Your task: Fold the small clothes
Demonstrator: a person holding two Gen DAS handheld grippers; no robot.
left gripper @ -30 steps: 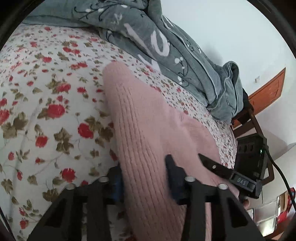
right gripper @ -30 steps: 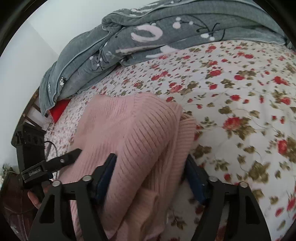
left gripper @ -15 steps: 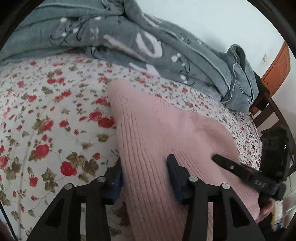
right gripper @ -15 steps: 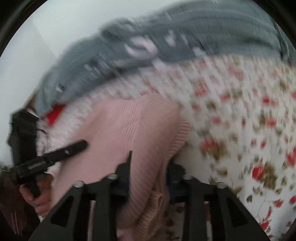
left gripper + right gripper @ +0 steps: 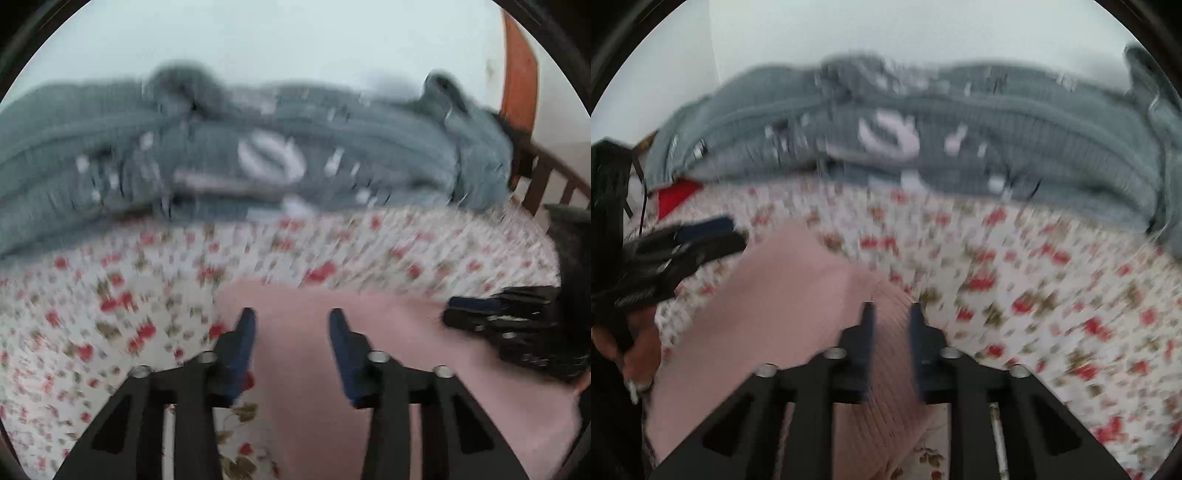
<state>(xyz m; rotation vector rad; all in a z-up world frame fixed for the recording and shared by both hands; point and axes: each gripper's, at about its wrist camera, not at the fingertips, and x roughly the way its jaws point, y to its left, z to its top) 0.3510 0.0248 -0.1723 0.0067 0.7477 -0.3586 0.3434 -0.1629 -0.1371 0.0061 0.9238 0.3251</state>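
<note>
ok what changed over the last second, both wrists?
Both views swung up, now blurred, with more wall and grey quilt showing. The right gripper narrowed its jaws onto the pink sweater; whether it fully clamps is unclear. The left gripper still straddles the sweater's edge, jaws apart. The sweater's far edge now sits closer, as if drawn back. Quilt and floral sheet unchanged.

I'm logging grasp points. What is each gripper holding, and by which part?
The right gripper pinches the pink sweater at its ribbed edge; the left gripper has open jaws over it, holding nothing.
</note>
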